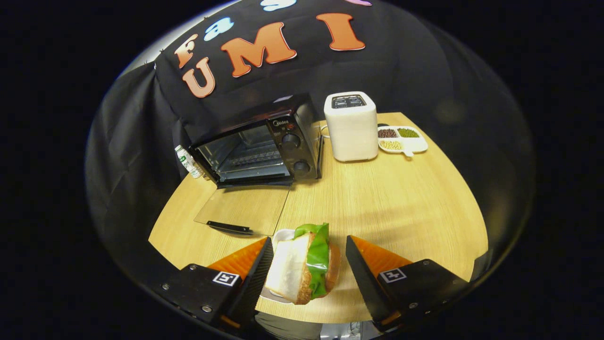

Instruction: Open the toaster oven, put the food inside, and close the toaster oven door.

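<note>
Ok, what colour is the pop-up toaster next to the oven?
The boxy pop-up toaster is white with a dark slotted top, seen clearly in the gripper view.

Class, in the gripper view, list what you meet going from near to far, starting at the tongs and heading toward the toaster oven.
Open tongs with the sandwich between the fingers, touching the left one → the lowered glass door flat on the table → the open toaster oven.
</note>
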`<action>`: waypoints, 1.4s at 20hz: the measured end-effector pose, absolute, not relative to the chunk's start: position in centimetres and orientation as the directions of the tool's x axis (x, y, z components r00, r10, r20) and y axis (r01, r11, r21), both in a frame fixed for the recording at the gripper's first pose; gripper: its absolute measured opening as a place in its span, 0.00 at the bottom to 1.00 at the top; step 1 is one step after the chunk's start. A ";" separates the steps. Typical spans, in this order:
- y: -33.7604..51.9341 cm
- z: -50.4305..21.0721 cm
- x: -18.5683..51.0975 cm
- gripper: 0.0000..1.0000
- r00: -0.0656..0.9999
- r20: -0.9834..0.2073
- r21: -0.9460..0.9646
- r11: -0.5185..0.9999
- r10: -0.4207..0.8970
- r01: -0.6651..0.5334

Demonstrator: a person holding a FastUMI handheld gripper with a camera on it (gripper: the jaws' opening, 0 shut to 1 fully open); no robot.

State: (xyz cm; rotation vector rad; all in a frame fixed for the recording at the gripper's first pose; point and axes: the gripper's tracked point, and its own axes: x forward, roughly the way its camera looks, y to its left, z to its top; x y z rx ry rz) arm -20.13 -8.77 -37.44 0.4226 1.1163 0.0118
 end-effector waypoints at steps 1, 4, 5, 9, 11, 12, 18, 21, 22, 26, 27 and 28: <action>-8.5 -38.2 -20.4 0.92 0.431 -0.869 0.359 0.909 0.244 0.210; -8.2 -39.7 -21.1 0.84 0.383 -0.872 0.417 0.873 0.305 0.252; -7.9 -39.9 -21.1 0.77 0.369 -0.866 0.450 0.849 0.338 0.276; -6.9 -39.1 -21.5 0.47 0.329 -0.818 0.574 0.710 0.472 0.408; -7.2 -38.9 -21.4 0.38 0.346 -0.811 0.583 0.700 0.472 0.412; -7.5 -38.8 -21.3 0.36 0.357 -0.813 0.579 0.702 0.460 0.415; -9.1 -36.4 -19.1 0.30 0.445 -0.811 0.561 0.720 0.379 0.409; -9.1 -35.1 -17.3 0.30 0.499 -0.792 0.573 0.708 0.351 0.413; -8.8 -34.7 -16.8 0.30 0.514 -0.785 0.579 0.703 0.346 0.412; -6.8 -33.6 -14.4 0.30 0.552 -0.759 0.603 0.693 0.345 0.395; -6.0 -33.4 -13.6 0.30 0.561 -0.750 0.612 0.690 0.350 0.387; -5.2 -33.3 -13.0 0.30 0.569 -0.741 0.622 0.684 0.357 0.381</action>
